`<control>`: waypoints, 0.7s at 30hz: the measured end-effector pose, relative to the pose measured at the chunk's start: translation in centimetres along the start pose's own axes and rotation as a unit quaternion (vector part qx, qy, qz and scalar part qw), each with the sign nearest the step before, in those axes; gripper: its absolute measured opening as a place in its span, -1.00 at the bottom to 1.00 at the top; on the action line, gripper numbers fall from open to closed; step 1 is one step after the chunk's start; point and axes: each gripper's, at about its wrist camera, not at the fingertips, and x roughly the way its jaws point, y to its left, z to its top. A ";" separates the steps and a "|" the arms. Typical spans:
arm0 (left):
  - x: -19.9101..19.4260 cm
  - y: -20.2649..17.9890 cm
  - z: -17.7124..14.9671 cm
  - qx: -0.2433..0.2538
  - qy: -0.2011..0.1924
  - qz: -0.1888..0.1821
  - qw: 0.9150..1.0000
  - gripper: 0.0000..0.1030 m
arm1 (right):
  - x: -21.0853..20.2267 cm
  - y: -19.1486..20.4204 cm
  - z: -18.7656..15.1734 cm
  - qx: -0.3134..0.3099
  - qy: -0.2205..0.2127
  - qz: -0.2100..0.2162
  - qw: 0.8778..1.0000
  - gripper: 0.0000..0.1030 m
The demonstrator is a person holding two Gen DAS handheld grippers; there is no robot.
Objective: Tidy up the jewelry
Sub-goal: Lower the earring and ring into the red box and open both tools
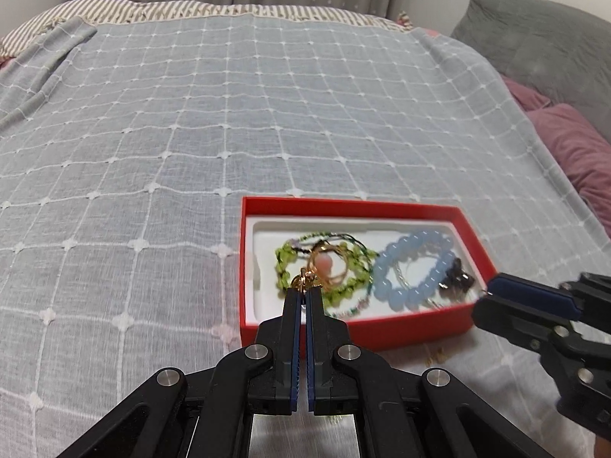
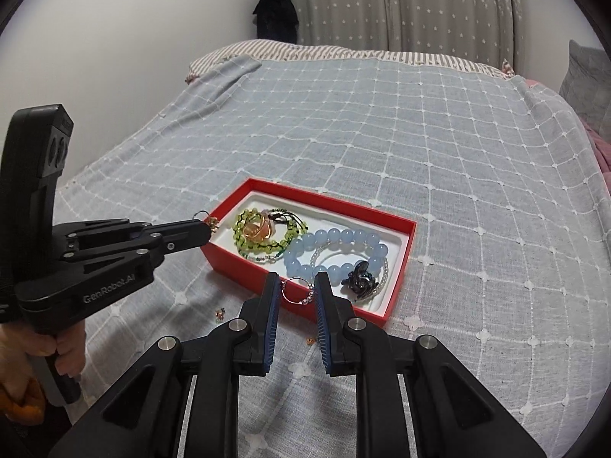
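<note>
A red box (image 1: 420,330) (image 2: 244,263) lies on the bed and holds a green bead bracelet (image 1: 284,263) (image 2: 240,238), a blue bead bracelet (image 1: 401,255) (image 2: 336,238), a gold wire ornament (image 2: 257,229) and a dark clip (image 2: 359,278). My left gripper (image 1: 304,290) (image 2: 208,229) is shut on a small gold earring (image 1: 303,279) (image 2: 208,219) over the box's near-left rim. My right gripper (image 2: 297,286) (image 1: 487,292) holds a thin beaded hoop earring (image 2: 299,291) between its fingers above the box's near edge.
The grey checked bedspread (image 1: 191,133) covers the bed. Small loose jewelry pieces (image 2: 220,312) lie on it in front of the box. Pink and grey pillows (image 1: 565,122) sit at the right. Curtains hang behind.
</note>
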 end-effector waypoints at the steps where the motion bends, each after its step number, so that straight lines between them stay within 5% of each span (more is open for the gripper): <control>1: 0.4 0.1 0.1 -0.002 0.001 0.002 1.000 -1.00 | 0.1 -0.1 0.1 0.002 0.000 -0.001 1.000 -0.63; 9: 1.7 0.0 0.2 0.004 0.008 0.018 1.000 -0.99 | 1.1 -0.9 0.5 0.014 0.006 -0.008 1.000 -0.63; 13: 1.1 -0.2 0.3 0.007 0.006 0.022 1.000 -0.71 | 1.6 -1.5 0.7 0.021 0.008 -0.012 1.000 -0.63; 21: -0.8 -0.7 -0.3 0.031 -0.004 0.026 0.999 -0.58 | 3.3 -1.9 1.7 0.019 0.010 -0.029 0.999 -0.62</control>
